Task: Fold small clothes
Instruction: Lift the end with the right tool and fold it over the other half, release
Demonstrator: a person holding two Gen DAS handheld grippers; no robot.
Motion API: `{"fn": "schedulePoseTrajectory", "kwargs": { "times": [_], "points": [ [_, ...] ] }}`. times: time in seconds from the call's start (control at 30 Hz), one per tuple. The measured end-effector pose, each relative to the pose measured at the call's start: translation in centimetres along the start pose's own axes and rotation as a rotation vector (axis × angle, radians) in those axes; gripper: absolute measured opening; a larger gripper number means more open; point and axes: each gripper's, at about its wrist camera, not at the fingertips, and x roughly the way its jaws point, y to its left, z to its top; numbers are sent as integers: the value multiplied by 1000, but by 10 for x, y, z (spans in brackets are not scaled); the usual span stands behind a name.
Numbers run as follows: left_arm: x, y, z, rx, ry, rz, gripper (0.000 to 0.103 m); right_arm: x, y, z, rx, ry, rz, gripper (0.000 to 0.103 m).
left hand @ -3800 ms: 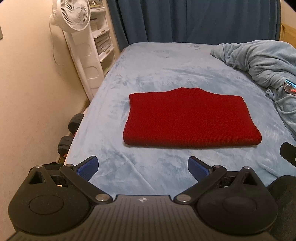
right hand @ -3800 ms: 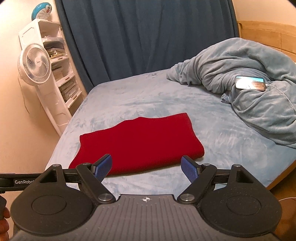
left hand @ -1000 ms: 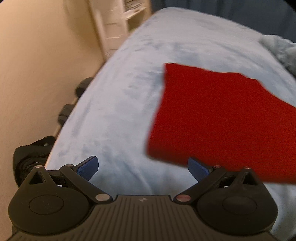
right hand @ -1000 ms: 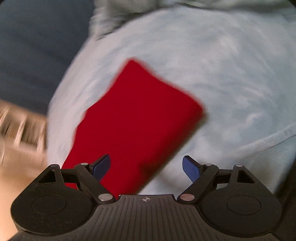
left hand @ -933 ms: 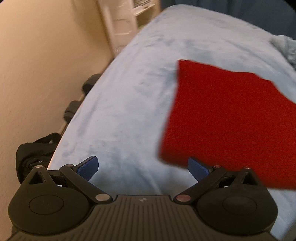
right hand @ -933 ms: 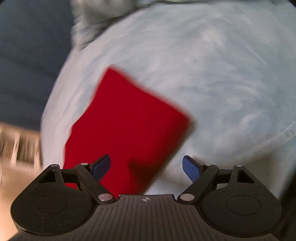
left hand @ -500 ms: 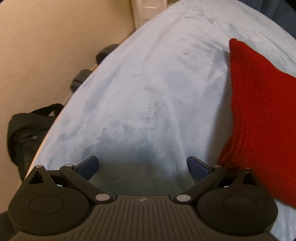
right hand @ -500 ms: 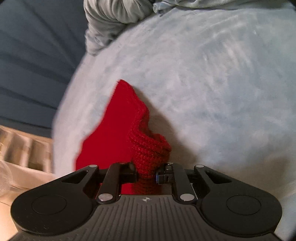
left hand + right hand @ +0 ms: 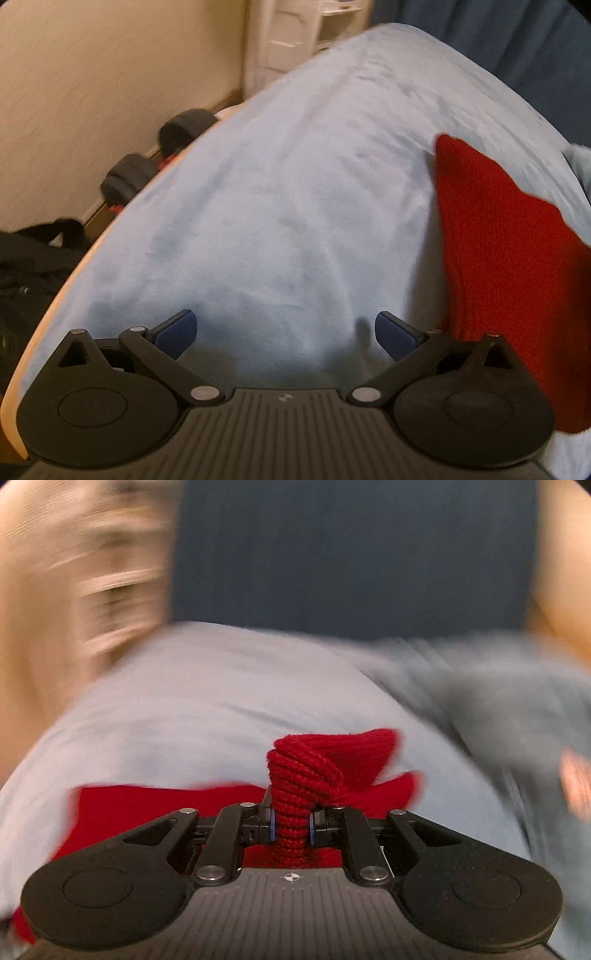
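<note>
A folded red knit garment [image 9: 509, 258] lies on the light blue bed [image 9: 288, 206], at the right of the left wrist view. My left gripper [image 9: 286, 330] is open and empty, low over the bare bed just left of the garment's near corner. My right gripper [image 9: 291, 825] is shut on a bunched corner of the red garment [image 9: 301, 775] and lifts it above the rest of the cloth, which lies below and to the left. The right wrist view is motion-blurred.
Dark dumbbells [image 9: 155, 155] and a black bag [image 9: 33, 254] lie on the floor by the bed's left edge, under a beige wall. A white shelf unit [image 9: 295, 37] stands at the bed's far corner. A rumpled blue blanket [image 9: 498, 690] lies to the right. A dark blue curtain [image 9: 351, 554] hangs behind.
My right gripper, shut on the garment's corner, has lifted it and swung its view up toward the curtain. My left gripper has stayed open beside the garment's left corner, pulling back slightly.
</note>
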Motion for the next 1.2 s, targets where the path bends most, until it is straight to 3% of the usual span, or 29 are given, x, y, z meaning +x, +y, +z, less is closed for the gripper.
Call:
{"fn": "schedulePoseTrajectory", "kwargs": {
  "times": [0.1,0.17,0.2,0.23,0.3,0.4,0.6,0.8,0.93,0.97,1.07,1.13,1.2],
  "points": [
    [-3,18,6,-70,9,-21,103,-15,120,-26,-421,-66,208,16],
    [-6,29,8,-114,9,-30,103,-11,171,-66,-606,7,342,16],
    [-7,35,9,-135,9,-29,103,-4,189,-86,-655,90,389,16],
    [-7,39,10,-152,14,-29,103,0,200,-103,-680,143,404,16],
    [-10,45,9,-180,24,-44,103,-5,210,-124,-734,90,343,16],
    [-10,39,12,-169,21,-67,103,-5,199,-114,-660,108,376,16],
    [-11,34,11,-149,10,-90,103,-25,178,-100,-676,45,439,16],
    [-12,24,8,-110,-3,-107,103,-29,188,-119,-697,59,457,17],
    [-15,20,9,-85,-12,-137,103,-29,183,-118,-680,76,480,28],
    [-19,20,9,-76,-15,-155,103,-34,175,-111,-645,99,517,34],
    [-35,13,12,-49,-40,-180,103,-55,135,-85,-418,157,642,34],
    [-47,3,16,-27,-73,-206,103,-65,104,-71,-256,146,610,34],
    [-56,-13,18,14,-95,-246,103,-59,80,-62,-141,136,505,34]
  ]
}}
